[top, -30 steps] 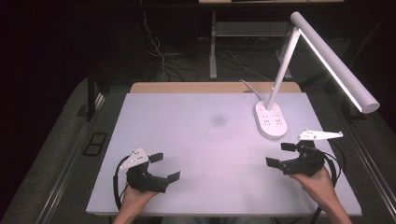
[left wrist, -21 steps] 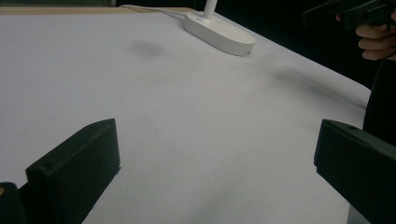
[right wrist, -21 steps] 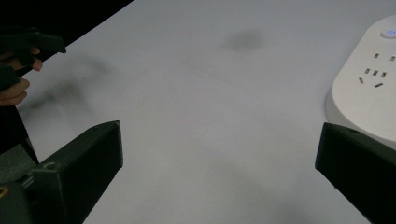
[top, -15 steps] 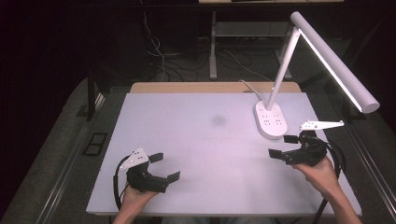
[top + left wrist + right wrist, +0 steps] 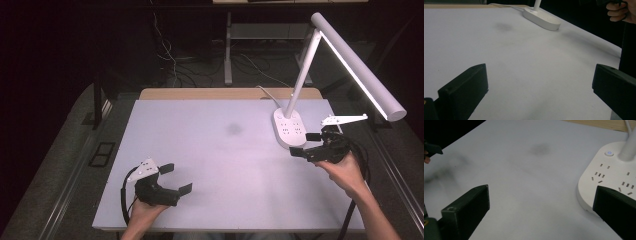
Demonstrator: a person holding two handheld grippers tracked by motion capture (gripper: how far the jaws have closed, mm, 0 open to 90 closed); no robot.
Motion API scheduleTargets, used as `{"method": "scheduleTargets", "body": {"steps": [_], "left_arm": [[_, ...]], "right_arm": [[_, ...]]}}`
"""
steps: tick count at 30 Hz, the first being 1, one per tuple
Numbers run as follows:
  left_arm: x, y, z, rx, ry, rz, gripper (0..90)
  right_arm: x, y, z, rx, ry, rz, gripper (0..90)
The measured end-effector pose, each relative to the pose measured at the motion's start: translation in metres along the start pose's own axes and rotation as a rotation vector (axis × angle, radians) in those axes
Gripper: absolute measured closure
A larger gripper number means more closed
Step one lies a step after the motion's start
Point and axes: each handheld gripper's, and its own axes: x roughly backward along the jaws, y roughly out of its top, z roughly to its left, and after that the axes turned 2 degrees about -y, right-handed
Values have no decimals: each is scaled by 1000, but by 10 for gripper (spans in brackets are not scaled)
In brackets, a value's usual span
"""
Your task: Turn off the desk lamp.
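Note:
My left gripper (image 5: 176, 178) rests low over the front left of the white table (image 5: 210, 150), jaws wide apart with nothing between them. My right gripper (image 5: 305, 144) hovers at the right side, open and empty, just in front of the white desk lamp's base (image 5: 288, 128). In the right gripper view the lamp base (image 5: 614, 175) with its socket slots and lit power button (image 5: 609, 152) lies close beside the right jaw. The lamp base (image 5: 541, 18) stands far off across the table in the left gripper view.
The lamp's arm and lit head (image 5: 357, 65) reach out over the table's right edge above my right hand. A faint dark smudge (image 5: 233, 129) marks the table's middle. A wooden strip (image 5: 225, 93) runs along the far edge; cables lie on the floor behind.
My right gripper has moved forward and left toward the lamp base. The left gripper has stayed where it was.

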Motion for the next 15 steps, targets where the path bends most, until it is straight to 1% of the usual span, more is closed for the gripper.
{"method": "scheduleTargets", "body": {"steps": [3,7,8,11,12,13,15], "left_arm": [[0,0,0,2,0,-3,0],[0,0,1,2,0,-1,0],[0,0,1,2,0,-1,0],[0,0,1,1,-2,2,0],[0,0,1,1,-2,2,0],[0,0,1,1,-2,2,0],[0,0,1,2,-2,2,0]], "right_arm": [[-1,4,-7,-4,-5,-2,8],[0,11,-15,-10,-23,-6,7],[0,11,-15,-10,-23,-6,7],[2,17,-22,-15,-30,-17,7],[2,17,-22,-15,-30,-17,7],[2,20,-26,-16,-34,-17,8],[1,23,-30,-19,-38,-16,7]]}}
